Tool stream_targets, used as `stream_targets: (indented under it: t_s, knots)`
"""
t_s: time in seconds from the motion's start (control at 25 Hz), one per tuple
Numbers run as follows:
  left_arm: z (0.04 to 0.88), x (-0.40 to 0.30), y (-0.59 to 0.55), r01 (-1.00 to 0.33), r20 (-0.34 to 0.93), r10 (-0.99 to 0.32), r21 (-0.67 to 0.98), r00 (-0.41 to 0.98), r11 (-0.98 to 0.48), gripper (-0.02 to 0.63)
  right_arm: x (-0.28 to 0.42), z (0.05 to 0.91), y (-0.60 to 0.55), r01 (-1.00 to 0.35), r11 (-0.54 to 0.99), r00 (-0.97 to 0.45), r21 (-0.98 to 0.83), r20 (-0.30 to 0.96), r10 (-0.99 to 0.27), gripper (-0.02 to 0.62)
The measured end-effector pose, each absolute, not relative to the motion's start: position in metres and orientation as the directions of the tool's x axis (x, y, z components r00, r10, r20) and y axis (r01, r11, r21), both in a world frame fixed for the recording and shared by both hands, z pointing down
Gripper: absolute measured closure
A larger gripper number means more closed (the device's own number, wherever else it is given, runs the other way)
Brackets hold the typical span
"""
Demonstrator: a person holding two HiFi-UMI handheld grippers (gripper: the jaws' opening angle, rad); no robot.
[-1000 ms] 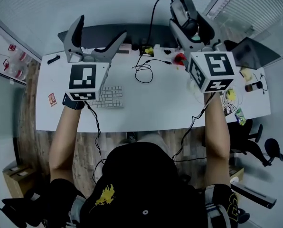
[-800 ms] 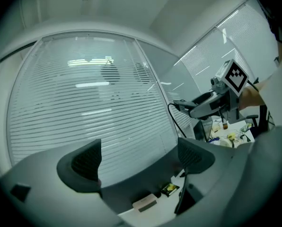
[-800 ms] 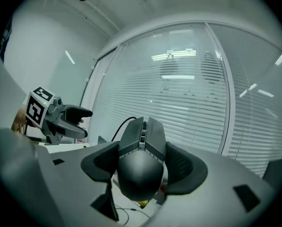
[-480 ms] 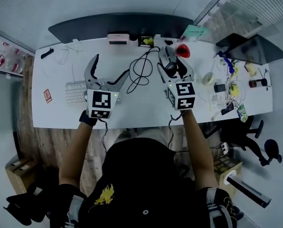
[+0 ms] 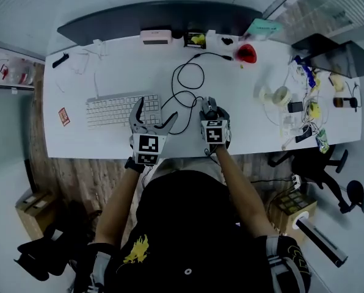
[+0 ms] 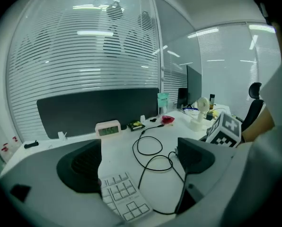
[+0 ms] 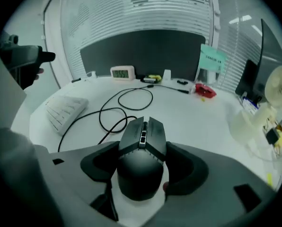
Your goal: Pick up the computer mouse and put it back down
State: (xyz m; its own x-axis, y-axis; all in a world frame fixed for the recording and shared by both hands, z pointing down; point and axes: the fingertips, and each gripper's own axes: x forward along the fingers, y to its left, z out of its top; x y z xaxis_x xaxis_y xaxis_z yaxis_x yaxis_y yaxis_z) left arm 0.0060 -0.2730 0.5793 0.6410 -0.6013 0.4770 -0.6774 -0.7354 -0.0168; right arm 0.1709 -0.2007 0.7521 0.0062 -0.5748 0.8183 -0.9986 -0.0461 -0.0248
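Note:
A dark grey wired computer mouse (image 7: 142,157) sits between the jaws of my right gripper (image 7: 143,151), whose pads press on both its sides. In the head view the mouse (image 5: 210,108) is low over the white desk (image 5: 243,124) near its front edge, with its black cable (image 5: 187,78) looping away behind it. My left gripper (image 5: 154,110) hangs open just right of the white keyboard (image 5: 116,109), with nothing between its fingers. In the left gripper view the keyboard's corner (image 6: 122,200) and the cable (image 6: 153,160) lie below the open left gripper (image 6: 138,162).
At the desk's back stand a small clock (image 5: 157,36), a red object (image 5: 247,53) and a dark partition (image 5: 157,20). A small white fan (image 5: 275,95) and several small cluttered items lie at the right end. The desk's front edge (image 5: 188,155) is right under the grippers.
Both grippers have come down from high in the air to just above the desk's front. The right one brought the mouse down with it.

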Motion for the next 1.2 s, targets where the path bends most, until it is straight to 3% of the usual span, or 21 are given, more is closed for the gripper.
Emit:
stream_targets:
  t_s: [0.16,0.24,0.32,0.44,0.52,0.64,0.84,1.0,1.2]
  knots:
    - [0.591,-0.003,-0.253,-0.663,0.499,-0.582,-0.018,0.643,-0.748,0.095,0.168,0.765,-0.193,-0.997,-0.077,0.046,0.002,0.816,-0.576,0.262]
    - [0.594,-0.009,-0.244,-0.665,0.511,-0.578,-0.016,0.636,-0.746,0.095,0.163,0.757,-0.193,-0.998,-0.063,0.057,0.024,0.801,-0.597,0.198]
    - [0.591,-0.016,-0.236,-0.673,0.504,-0.584,-0.007,0.636,-0.739,0.095,0.158,0.74,-0.19,-0.999,-0.048,0.048,0.023,0.777,-0.627,0.201]
    - [0.571,-0.023,-0.23,-0.678,0.462,-0.602,-0.001,0.652,-0.735,0.125,0.154,0.69,-0.186,-0.998,-0.06,0.052,0.013,0.697,-0.715,0.31]
    - [0.55,-0.03,-0.228,-0.691,0.415,-0.634,-0.019,0.653,-0.723,0.265,0.153,0.65,-0.182,-0.997,-0.07,0.062,0.012,0.625,-0.778,0.345]
    - [0.511,-0.038,-0.224,-0.717,0.288,-0.691,-0.02,0.663,-0.696,0.364,0.154,0.581,-0.17,-0.998,-0.057,0.053,0.006,0.491,-0.869,0.416]
    - [0.442,-0.05,-0.202,-0.726,0.098,-0.724,-0.025,0.683,-0.687,0.447,0.145,0.468,-0.136,-0.999,-0.032,0.028,-0.013,0.264,-0.964,0.572]
    - [0.409,-0.072,-0.18,-0.747,0.021,-0.747,-0.001,0.665,-0.665,0.476,0.13,0.428,-0.105,-0.999,0.008,-0.014,-0.032,0.2,-0.98,0.578]
    - [0.403,-0.1,-0.163,-0.776,0.021,-0.776,-0.018,0.631,-0.631,0.58,0.124,0.413,-0.077,-0.999,0.021,-0.025,-0.026,0.175,-0.984,0.58]
